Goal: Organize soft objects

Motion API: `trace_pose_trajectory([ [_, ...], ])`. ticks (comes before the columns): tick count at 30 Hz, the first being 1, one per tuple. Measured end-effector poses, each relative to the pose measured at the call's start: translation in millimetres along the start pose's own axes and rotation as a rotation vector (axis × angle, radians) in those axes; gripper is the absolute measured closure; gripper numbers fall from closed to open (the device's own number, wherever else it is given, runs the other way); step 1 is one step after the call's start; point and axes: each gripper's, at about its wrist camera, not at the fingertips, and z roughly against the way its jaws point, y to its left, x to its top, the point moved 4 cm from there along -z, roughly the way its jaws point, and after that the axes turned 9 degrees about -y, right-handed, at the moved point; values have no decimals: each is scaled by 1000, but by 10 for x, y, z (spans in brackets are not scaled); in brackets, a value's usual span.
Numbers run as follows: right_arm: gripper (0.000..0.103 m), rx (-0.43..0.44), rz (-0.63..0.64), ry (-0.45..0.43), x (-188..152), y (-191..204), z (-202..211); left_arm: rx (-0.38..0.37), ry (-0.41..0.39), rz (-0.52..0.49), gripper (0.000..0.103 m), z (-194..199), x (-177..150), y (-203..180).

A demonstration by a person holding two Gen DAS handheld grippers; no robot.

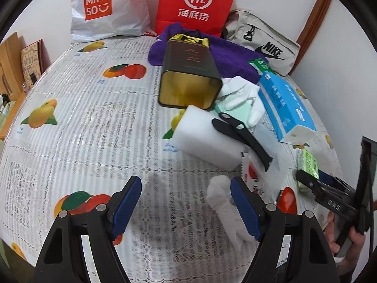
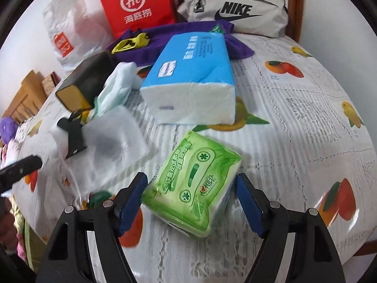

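In the right wrist view, a green tissue pack (image 2: 195, 188) lies on the fruit-print tablecloth (image 2: 294, 118) between the fingers of my right gripper (image 2: 190, 179). That gripper is open, and its pads do not press the pack. Behind it sit a blue tissue pack (image 2: 188, 82), a white sponge block (image 2: 110, 141) and a purple towel (image 2: 165, 35). My left gripper (image 1: 186, 188) hangs open over bare cloth. A crumpled white glove (image 1: 223, 202) lies beside its right finger. The sponge block (image 1: 205, 136) and a black strap (image 1: 240, 136) are just ahead.
A dark tin (image 1: 188, 75) lies on its side, open end towards me, with more white gloves (image 1: 238, 96) next to it. At the back stand a Miniso bag (image 1: 106, 7), a red paper bag (image 1: 198, 2) and a grey Nike pouch (image 1: 264, 40). A hand (image 1: 339, 238) holds the right gripper.
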Motion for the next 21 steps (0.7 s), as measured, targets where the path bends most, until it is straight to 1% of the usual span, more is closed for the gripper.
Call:
trace_pose_trajectory([
  [6, 34, 10, 40, -22, 24, -1, 4, -36, -1, 8, 27, -43, 32, -100],
  [8, 34, 21, 47, -22, 19, 1, 27, -43, 3, 5, 27, -51, 41, -171],
  [11, 34, 35, 55, -24, 14, -15, 74, -61, 3, -20, 27, -31, 50, -354],
  [15, 34, 37, 86, -42, 21, -49, 159, -82, -35, -64, 27, 57, 136, -639],
  [18, 34, 42, 79, -43, 29, -134, 187, -54, -53, -105, 27, 23, 219, -801],
  [21, 34, 43, 55, -44, 32, -258, 201, 4, -51, -144, 27, -119, 289, -919],
])
